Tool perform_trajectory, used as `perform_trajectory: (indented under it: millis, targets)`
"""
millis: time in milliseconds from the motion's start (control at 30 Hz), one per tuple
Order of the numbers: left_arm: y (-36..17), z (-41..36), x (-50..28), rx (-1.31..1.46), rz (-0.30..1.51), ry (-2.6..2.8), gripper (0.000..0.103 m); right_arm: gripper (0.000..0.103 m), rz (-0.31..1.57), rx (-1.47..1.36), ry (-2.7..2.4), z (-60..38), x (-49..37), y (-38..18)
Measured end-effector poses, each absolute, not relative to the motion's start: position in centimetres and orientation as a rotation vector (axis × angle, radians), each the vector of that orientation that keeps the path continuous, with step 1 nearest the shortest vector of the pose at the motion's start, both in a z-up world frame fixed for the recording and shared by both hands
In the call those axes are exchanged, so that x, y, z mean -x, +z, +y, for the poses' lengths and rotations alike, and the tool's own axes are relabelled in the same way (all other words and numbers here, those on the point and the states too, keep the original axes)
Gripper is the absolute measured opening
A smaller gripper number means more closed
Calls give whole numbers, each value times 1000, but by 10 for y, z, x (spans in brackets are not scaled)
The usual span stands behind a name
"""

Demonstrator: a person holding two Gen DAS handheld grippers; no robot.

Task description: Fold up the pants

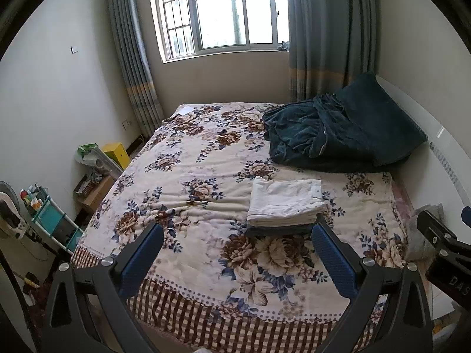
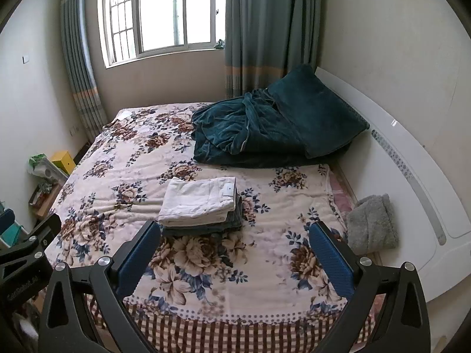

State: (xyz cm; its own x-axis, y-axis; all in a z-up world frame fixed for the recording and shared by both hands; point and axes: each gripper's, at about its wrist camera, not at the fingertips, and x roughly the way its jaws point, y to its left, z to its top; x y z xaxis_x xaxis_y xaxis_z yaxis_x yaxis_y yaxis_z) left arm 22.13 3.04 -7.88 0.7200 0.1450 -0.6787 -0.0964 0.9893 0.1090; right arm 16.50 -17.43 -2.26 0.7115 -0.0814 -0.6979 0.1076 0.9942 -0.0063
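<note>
Folded white pants (image 1: 284,201) (image 2: 198,200) lie on top of a folded dark garment (image 1: 279,231) (image 2: 203,228), stacked on the floral bedspread (image 1: 182,176) (image 2: 123,161). My left gripper (image 1: 237,232) hangs open above the near part of the bed, short of the stack, with nothing between its blue pads. My right gripper (image 2: 235,229) is open too, held just right of the stack and nearer than it, holding nothing. Part of the right gripper's black frame (image 1: 441,241) shows at the right edge of the left wrist view.
A dark teal blanket and pillow (image 1: 338,129) (image 2: 273,123) are heaped at the far right by the white headboard (image 2: 412,161). A grey fluffy cloth (image 2: 372,223) lies at the bed's right edge. Boxes and a shelf cart (image 1: 53,217) stand left of the bed.
</note>
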Motion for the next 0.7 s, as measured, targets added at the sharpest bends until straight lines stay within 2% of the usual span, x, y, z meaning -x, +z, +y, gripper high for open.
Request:
perform_trajectory:
  millis: [700]
  targets:
    - [-72,28,-219,-70,734,142,103,103,771,-45,-88,-172,-161,-20]
